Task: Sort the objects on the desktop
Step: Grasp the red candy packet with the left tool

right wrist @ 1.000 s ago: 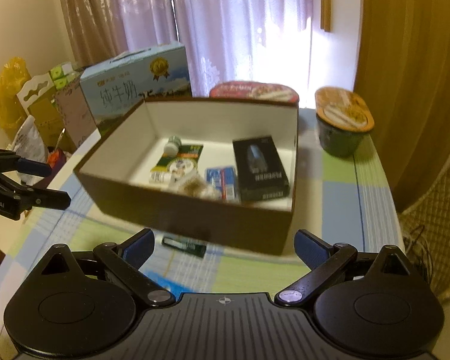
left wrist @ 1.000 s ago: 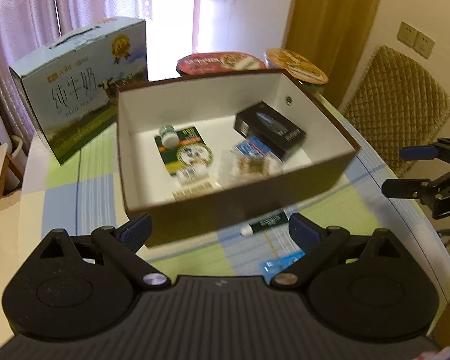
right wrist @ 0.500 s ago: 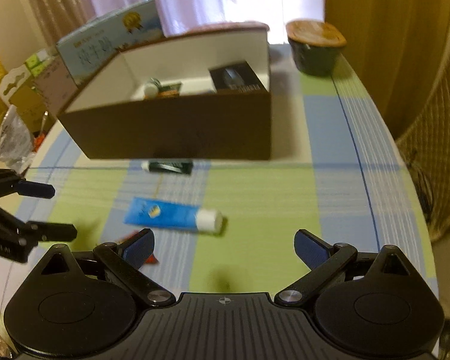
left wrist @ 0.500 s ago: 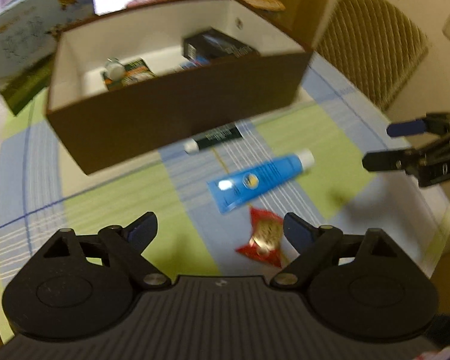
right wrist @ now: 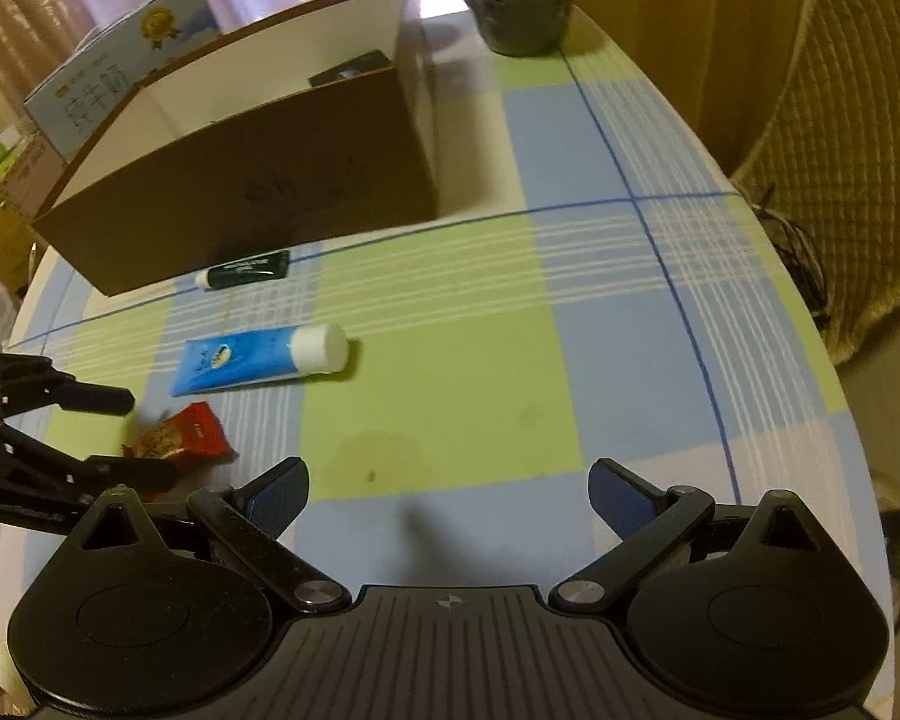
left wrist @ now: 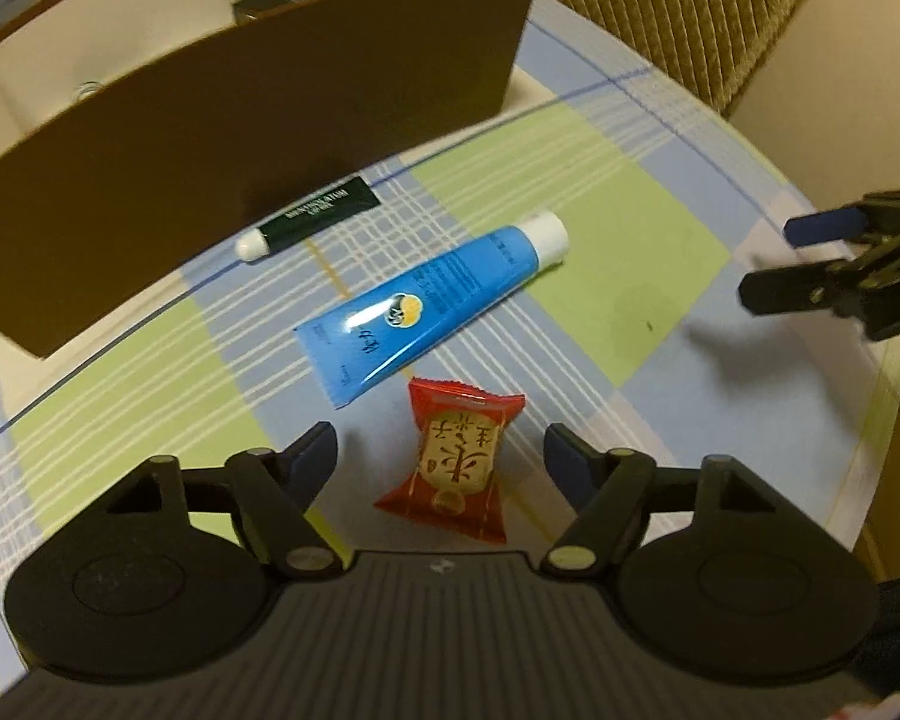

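A red snack packet (left wrist: 456, 462) lies on the checked tablecloth, and my left gripper (left wrist: 441, 459) stands open with a finger on either side of it, just above. Beyond it lie a blue tube (left wrist: 432, 306) with a white cap and a small dark green tube (left wrist: 309, 219) against the brown cardboard box (left wrist: 240, 138). The box holds several items, mostly hidden by its front wall. My right gripper (right wrist: 450, 495) is open over bare cloth, right of the blue tube (right wrist: 258, 357) and the packet (right wrist: 180, 435). The left gripper (right wrist: 111, 432) shows at that view's left edge.
A blue milk carton (right wrist: 114, 66) stands behind the box (right wrist: 258, 180). A dark lidded bowl (right wrist: 519, 6) sits at the table's far right. A wicker chair (right wrist: 840, 120) stands off the table's right side. The table edge curves close on the right (left wrist: 870, 420).
Both grippers have dropped and pulled back from over the box toward the near table. The left one now straddles the red packet, which was out of sight a second ago.
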Demonstrator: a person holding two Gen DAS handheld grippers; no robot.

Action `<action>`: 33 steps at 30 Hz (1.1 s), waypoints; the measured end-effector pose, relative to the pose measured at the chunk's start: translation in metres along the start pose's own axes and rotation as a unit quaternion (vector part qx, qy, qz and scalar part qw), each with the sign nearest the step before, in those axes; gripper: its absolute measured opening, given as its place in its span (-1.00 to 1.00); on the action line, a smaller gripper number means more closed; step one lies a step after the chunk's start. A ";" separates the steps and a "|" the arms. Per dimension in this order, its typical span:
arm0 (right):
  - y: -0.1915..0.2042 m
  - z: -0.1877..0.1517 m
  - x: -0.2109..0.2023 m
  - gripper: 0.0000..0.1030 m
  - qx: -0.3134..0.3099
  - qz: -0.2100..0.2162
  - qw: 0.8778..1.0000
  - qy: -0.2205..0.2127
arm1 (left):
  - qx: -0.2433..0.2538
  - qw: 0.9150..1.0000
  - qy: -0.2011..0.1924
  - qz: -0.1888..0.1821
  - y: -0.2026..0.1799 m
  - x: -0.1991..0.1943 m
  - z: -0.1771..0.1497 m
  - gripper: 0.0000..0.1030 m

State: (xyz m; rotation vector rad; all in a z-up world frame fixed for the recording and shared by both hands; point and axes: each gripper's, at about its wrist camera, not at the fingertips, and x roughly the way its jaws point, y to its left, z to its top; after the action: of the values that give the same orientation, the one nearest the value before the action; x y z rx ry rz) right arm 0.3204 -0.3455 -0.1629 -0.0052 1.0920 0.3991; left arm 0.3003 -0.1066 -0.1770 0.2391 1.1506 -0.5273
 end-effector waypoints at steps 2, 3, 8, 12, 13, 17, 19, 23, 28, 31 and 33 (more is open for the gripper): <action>-0.003 -0.001 -0.002 0.89 0.007 -0.004 1.000 -0.001 | 0.007 1.000 0.009 0.003 -0.001 0.007 -0.001 0.19; -0.004 -0.002 -0.003 0.89 0.009 -0.005 1.000 -0.002 | 0.008 1.000 0.011 0.001 -0.001 0.009 -0.002 0.16; -0.003 -0.003 -0.001 0.89 0.015 -0.007 1.000 0.000 | -0.009 1.000 0.012 -0.006 0.005 0.014 -0.006 -0.49; 0.007 0.001 0.004 0.89 0.007 0.002 1.000 -0.004 | -0.021 1.000 -0.006 0.001 0.012 0.003 -0.012 -0.51; 0.010 0.003 0.005 0.89 0.004 0.006 1.000 -0.006 | -0.026 1.000 -0.009 0.006 0.015 0.000 -0.014 -0.51; 0.029 0.013 0.009 0.89 -0.013 0.027 0.999 -0.022 | -0.071 0.997 -0.026 0.032 0.042 -0.019 -0.025 -0.51; 0.044 0.020 0.013 0.89 -0.028 0.040 0.998 -0.034 | -0.098 0.993 -0.033 0.053 0.061 -0.029 -0.031 -0.51; 0.079 0.036 0.028 0.89 -0.058 0.064 0.995 -0.058 | -0.143 0.984 -0.044 0.094 0.097 -0.044 -0.040 -0.51; 0.123 0.052 0.064 0.89 -0.074 0.072 0.992 -0.072 | -0.188 0.973 -0.054 0.126 0.136 -0.055 -0.045 -0.51; 0.143 0.058 0.091 0.89 -0.082 0.057 0.993 -0.070 | -0.211 0.967 -0.059 0.134 0.157 -0.059 -0.047 -0.51; 0.151 0.062 0.109 0.89 -0.079 0.043 0.994 -0.065 | -0.218 0.964 -0.062 0.138 0.168 -0.061 -0.049 -0.51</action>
State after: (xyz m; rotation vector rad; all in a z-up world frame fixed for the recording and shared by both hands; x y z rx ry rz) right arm 0.3688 -0.1593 -0.1995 -0.0719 0.9316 0.5563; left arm 0.3288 0.0750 -0.1551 -0.0172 1.0611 -0.0347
